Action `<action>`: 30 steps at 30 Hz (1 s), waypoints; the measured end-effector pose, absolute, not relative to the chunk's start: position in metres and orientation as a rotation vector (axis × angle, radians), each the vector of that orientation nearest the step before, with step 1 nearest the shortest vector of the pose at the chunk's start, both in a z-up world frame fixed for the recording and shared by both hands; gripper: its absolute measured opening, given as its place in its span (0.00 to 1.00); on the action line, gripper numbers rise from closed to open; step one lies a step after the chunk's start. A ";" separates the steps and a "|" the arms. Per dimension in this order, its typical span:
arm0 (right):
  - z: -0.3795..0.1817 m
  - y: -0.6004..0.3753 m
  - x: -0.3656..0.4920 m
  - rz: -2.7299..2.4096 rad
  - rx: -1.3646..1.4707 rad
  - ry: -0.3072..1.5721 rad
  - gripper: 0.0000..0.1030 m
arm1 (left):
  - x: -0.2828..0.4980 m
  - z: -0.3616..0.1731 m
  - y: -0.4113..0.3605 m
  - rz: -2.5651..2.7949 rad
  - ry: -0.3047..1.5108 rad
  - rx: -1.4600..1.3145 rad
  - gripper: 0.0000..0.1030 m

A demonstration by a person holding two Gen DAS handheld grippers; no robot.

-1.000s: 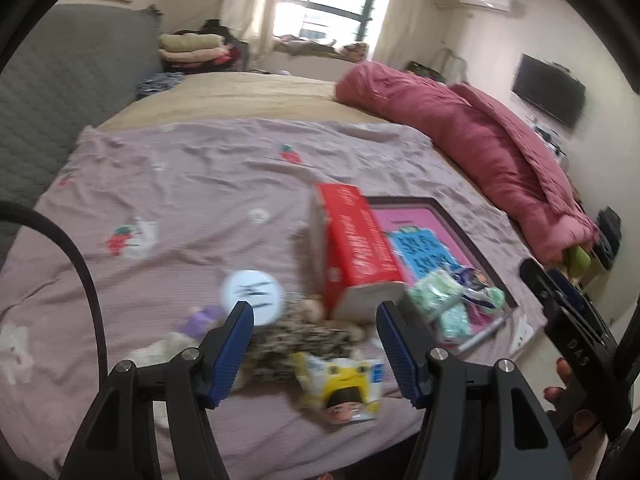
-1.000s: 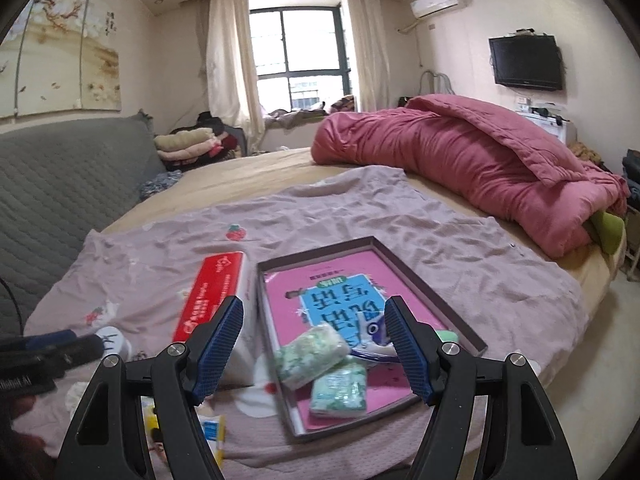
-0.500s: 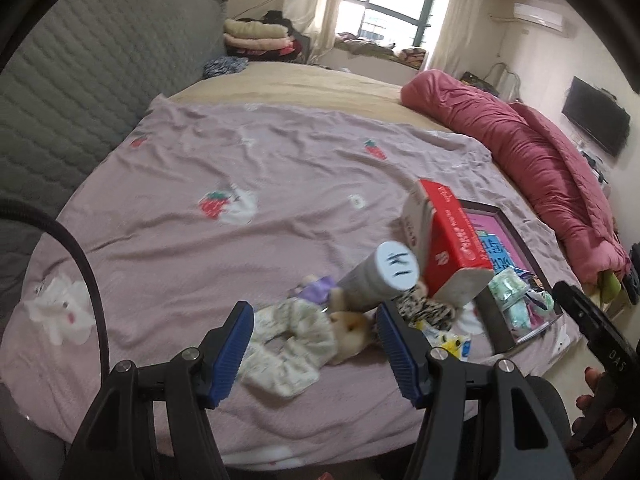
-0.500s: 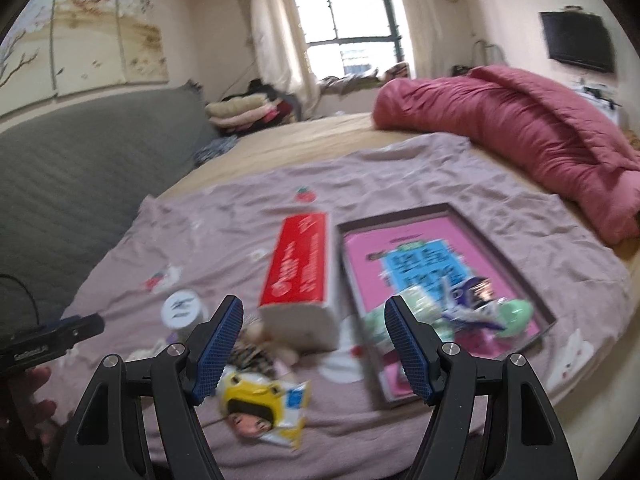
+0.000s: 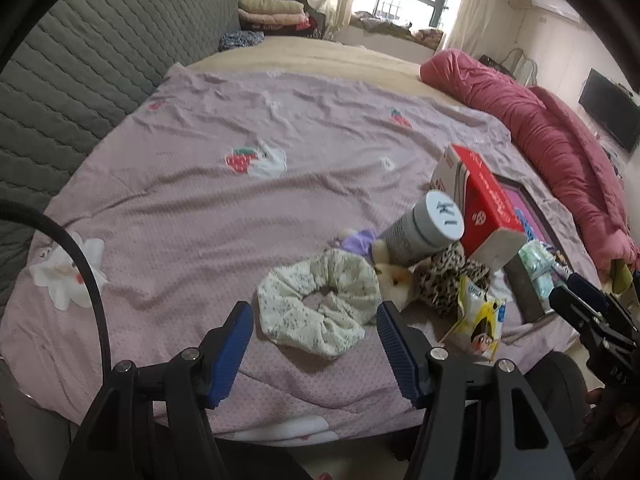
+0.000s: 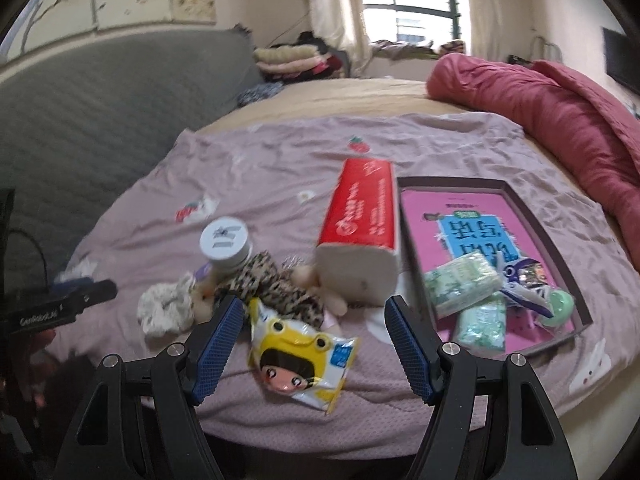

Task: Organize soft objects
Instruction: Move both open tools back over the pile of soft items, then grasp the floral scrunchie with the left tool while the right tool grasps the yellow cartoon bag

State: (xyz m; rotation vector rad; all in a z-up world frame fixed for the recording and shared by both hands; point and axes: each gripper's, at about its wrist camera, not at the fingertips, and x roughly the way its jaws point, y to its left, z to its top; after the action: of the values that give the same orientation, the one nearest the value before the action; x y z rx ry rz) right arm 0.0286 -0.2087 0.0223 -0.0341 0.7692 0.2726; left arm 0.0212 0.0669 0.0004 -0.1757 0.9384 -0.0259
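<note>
A cream floral scrunchie (image 5: pixel 318 304) lies on the purple bedsheet, right ahead of my open, empty left gripper (image 5: pixel 316 322); it also shows in the right wrist view (image 6: pixel 164 312). Beside it lie a leopard-print scrunchie (image 5: pixel 448 276), a small plush toy (image 5: pixel 394 274) and a yellow cartoon tissue pack (image 6: pixel 300 356). My right gripper (image 6: pixel 314 320) is open and empty, just above the yellow pack. A dark tray (image 6: pixel 560 256) on the right holds green tissue packs (image 6: pixel 462 282) and a toy.
A red tissue box (image 6: pixel 362 236) lies beside the tray. A grey canister with a white lid (image 6: pixel 224 244) stands by the scrunchies. A red quilt (image 6: pixel 540 108) lies along the right, a grey headboard (image 5: pixel 80 68) on the left. The bed edge is near.
Both grippers have swung left. The floral scrunchie now sits between the left fingers. The right view has shifted from the tray to the yellow pack and scrunchies.
</note>
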 end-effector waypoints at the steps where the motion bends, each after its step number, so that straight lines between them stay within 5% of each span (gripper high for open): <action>1: 0.020 -0.204 0.028 0.280 -0.056 0.774 0.72 | 0.022 -0.003 0.066 -0.032 0.947 -0.179 0.62; 23: -0.016 -0.194 0.041 0.396 -0.226 0.881 0.72 | 0.072 -0.089 0.088 0.039 1.103 -0.342 0.62; 30: -0.041 -0.157 0.030 0.460 -0.576 0.827 0.73 | 0.078 -0.094 0.081 0.036 1.073 -0.277 0.62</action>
State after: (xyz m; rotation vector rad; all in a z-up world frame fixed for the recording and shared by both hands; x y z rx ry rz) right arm 0.0303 -0.1569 -0.0408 -0.5761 0.8268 0.4596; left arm 0.0775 0.0811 -0.0937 -0.2773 1.0727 0.0364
